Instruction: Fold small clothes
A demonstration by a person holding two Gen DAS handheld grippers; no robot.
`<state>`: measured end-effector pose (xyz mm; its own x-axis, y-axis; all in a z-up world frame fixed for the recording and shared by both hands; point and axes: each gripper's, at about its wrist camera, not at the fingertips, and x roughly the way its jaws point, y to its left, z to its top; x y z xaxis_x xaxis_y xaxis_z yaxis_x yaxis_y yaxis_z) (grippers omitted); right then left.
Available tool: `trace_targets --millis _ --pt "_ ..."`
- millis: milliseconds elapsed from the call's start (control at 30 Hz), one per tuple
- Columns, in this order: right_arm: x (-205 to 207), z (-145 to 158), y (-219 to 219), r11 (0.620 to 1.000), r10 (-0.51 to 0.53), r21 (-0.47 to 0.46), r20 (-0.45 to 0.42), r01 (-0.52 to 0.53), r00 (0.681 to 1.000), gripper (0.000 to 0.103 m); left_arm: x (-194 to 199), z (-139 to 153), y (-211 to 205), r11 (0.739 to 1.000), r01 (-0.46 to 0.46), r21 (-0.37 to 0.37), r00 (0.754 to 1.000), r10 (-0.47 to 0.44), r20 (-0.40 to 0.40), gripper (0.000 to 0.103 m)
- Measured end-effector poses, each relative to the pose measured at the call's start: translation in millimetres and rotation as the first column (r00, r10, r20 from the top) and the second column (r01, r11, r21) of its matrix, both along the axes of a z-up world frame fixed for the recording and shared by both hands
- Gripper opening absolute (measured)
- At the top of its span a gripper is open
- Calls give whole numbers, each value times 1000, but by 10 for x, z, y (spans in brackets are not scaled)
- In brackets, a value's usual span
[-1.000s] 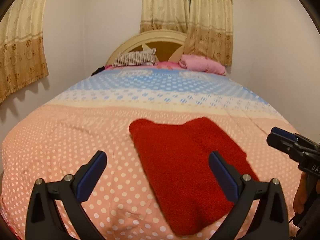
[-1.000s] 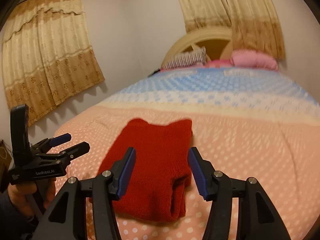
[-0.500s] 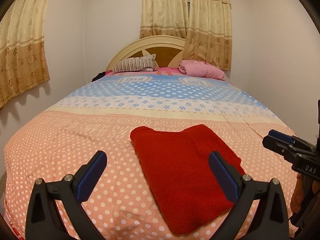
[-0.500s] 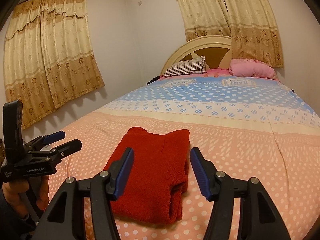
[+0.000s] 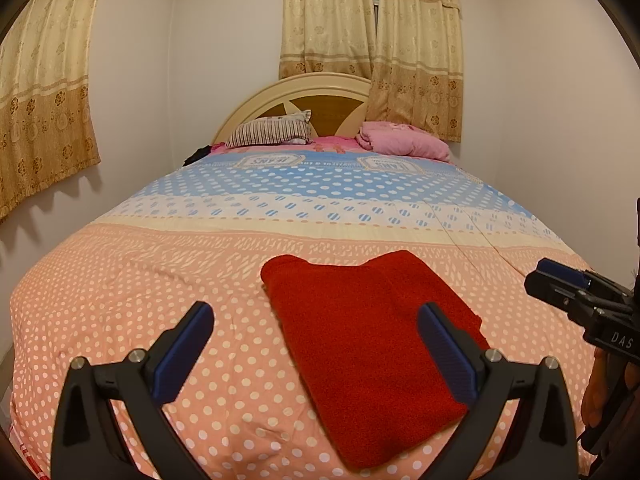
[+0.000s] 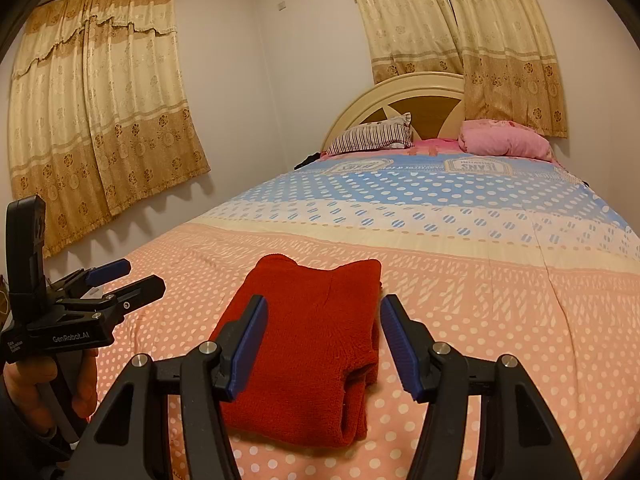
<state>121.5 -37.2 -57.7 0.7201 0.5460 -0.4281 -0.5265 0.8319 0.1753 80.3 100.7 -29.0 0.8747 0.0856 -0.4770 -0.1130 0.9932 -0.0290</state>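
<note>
On the bed (image 5: 120, 320), the folded sweater (image 6: 312, 344) lies lengthwise straight ahead of the open, empty right tongs (image 6: 324, 348), with the left tongs (image 5: 316, 344) open too and off to its side.

Red knit on a dotted bedspread

The folded garment (image 5: 360, 320) is plain deep red; the bedspread (image 5: 160, 280) runs salmon with white dots, then cream, then blue with white dots. 1 pillow (image 5: 272, 134) is striped dark and pale, the other bundle (image 5: 404, 142) pink. Curtains (image 5: 372, 40) are cream over tan florals.
</note>
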Motion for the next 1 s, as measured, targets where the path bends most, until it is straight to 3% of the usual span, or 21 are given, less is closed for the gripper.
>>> trace_targets --millis 1000 --pt "-30 29 16 1000 -9 2 11 9 1000 60 -6 2 -7 1000 1 2 1000 -1 -1 103"
